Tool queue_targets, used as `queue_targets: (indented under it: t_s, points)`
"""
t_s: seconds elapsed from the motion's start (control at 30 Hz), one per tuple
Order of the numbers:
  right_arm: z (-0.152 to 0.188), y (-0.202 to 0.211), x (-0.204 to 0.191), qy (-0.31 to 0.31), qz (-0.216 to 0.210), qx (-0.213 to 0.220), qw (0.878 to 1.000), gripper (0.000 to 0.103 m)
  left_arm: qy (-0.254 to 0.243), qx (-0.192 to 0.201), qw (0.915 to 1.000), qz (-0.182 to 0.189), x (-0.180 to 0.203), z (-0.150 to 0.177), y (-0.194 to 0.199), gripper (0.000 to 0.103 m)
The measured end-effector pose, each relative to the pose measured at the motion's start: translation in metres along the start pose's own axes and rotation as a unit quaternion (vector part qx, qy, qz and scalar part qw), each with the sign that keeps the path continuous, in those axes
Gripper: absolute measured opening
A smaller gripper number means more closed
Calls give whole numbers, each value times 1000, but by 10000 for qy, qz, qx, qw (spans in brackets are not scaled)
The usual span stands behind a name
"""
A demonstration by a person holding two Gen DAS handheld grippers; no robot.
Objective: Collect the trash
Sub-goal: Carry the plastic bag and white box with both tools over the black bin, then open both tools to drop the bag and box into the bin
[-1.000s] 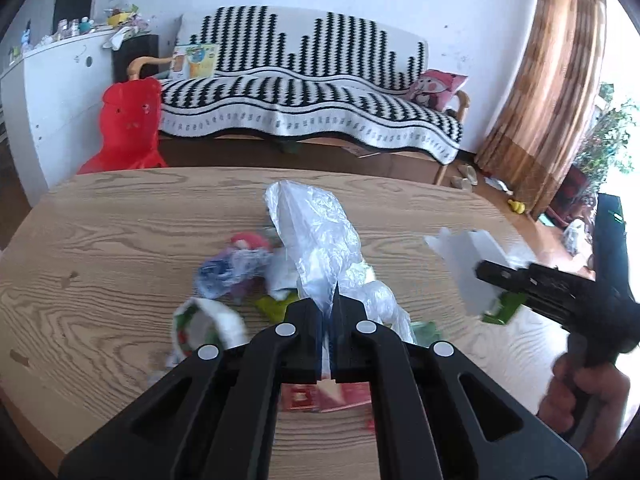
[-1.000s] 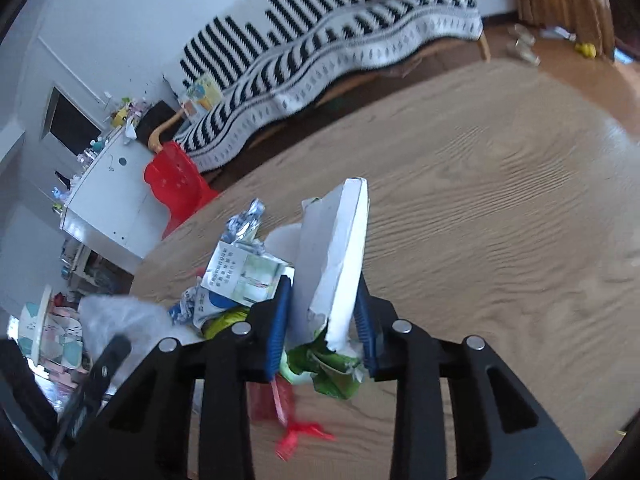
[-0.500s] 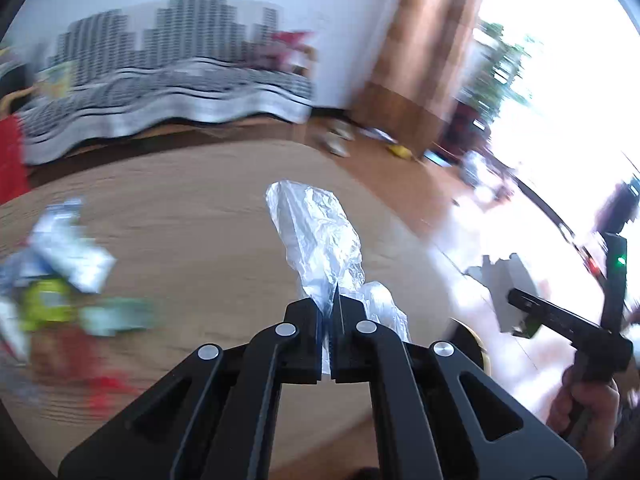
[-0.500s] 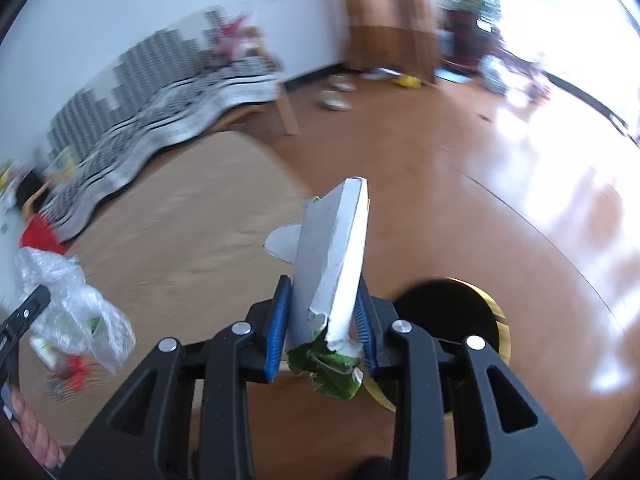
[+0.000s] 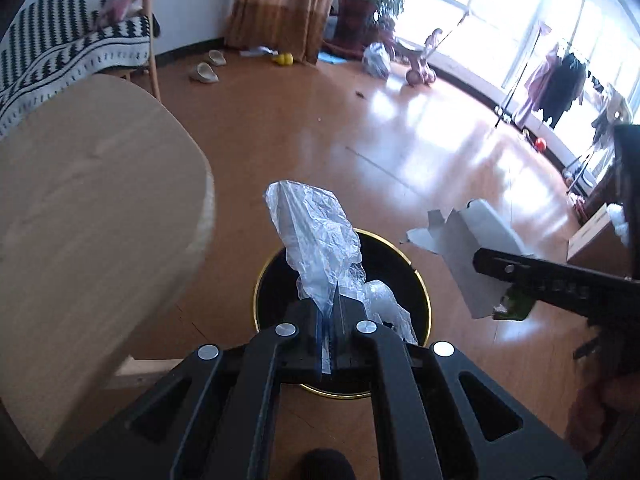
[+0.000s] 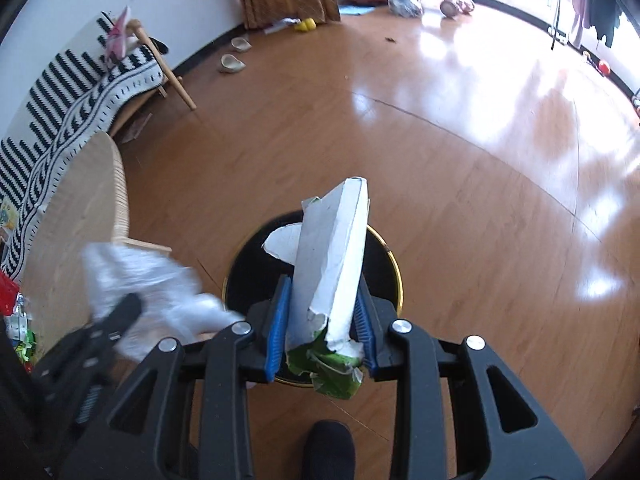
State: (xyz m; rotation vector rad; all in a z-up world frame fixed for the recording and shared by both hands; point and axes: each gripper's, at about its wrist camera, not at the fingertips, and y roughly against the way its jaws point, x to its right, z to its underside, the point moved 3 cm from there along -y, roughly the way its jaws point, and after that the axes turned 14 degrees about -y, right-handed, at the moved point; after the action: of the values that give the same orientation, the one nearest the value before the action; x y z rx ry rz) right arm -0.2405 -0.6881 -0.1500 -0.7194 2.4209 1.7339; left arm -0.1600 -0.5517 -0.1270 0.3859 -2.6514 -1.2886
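We took the black bin (image 5: 416,276) with its gold rim as our landmark, standing on the wooden floor (image 5: 420,152). To its left was the rounded edge of the tabletop (image 5: 88,216), where a few wrappers (image 6: 18,332) lay at its far end. Above the bin's left half, our left gripper (image 5: 331,320) had its fingers pressed together on a crumpled clear plastic bag (image 5: 316,236), which stood up past the fingertips over the opening. Above the bin's right side, our right gripper (image 6: 324,320) pinched a torn white and green carton (image 6: 332,264) between narrowly parted fingers. We judged the light bag the main risk: it could cling to the pads or drift outside the rim on release. The long carton, angled across the rim, could catch the edge and tip onto the floor.
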Motion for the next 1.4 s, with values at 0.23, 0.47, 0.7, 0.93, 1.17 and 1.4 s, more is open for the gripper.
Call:
queue_targets:
  t_s: [0.23,0.47,0.7,0.93,1.17,1.4]
  points:
    - [-6,-17,11,-130,74,-195,9997,31,-94,-357,9993,10,-3,2,-43,2]
    - [-10,-18,14,-225,36,-204,9995,31,-217,-462,9986,129,7,-4,-50,33]
    - [-11,-26,9,-215,2,-327,9992,32,-318,-119,9994,70,7,-9,-17,80]
    - [-10,-45,-5,-203,72,-553,9982,33,-240,49,9997,33,-11,-8,40,89]
    - [-9,-42,-30,-185,135,-446,9987,80,-138,444,9987,-209,-49,5,109,92]
    - [8,-3,-110,184,-357,-48,9992,80,423,622,9940,-788,-119,35,172,92]
